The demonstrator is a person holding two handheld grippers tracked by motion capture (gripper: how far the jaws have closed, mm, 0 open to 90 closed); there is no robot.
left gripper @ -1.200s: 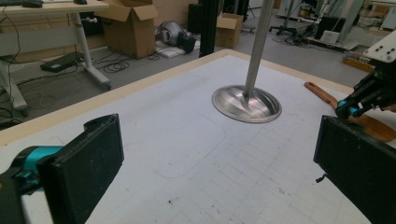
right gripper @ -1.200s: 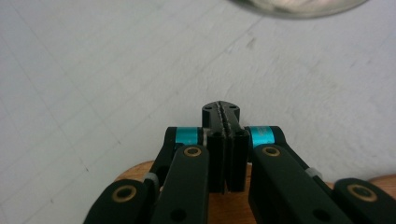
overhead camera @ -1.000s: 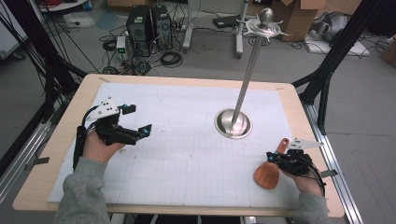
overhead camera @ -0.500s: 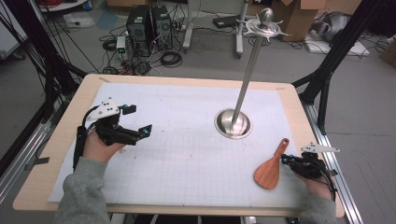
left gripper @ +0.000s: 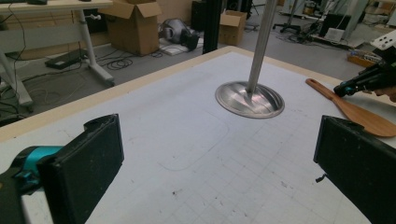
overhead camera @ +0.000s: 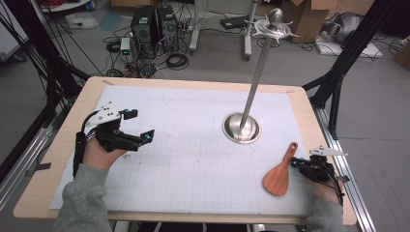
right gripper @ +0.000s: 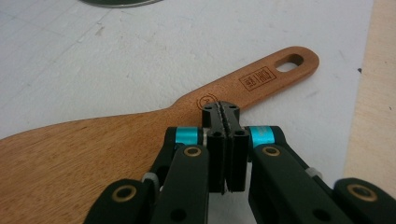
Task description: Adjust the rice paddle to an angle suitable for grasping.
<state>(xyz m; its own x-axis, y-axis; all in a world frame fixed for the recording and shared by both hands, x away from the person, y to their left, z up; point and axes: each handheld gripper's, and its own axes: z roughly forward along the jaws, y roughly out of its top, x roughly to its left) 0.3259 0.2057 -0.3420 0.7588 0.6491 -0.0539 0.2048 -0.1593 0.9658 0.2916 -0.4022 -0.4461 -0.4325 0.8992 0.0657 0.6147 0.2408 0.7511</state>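
1. High view shows the right gripper point(overhead camera: 300, 165) has slid toward the right edge of the surface point(overhead camera: 193, 96), compared with a second ago.
2. The wooden spoon point(overhead camera: 279, 174) now lies flat on the white sheet, near that edge. Before, the gripper covered more of it.
3. Right gripper view shows its fingers point(right gripper: 223, 116) pressed tight together with nothing between them. They sit just over the spoon's neck, so the spoon looks let go.
4. The left gripper point(overhead camera: 140, 139) has stayed put on the left side. Its fingers point(left gripper: 88, 163) are wide apart and empty.
5. My guess: the spoon was just put down, or a fresh grab is coming.
6. The spoon is smooth brown wood, with a wide flat head, a stamped mark and a hole at the handle's end.
7. A shiny metal stand point(overhead camera: 241, 126) is a little way behind it.
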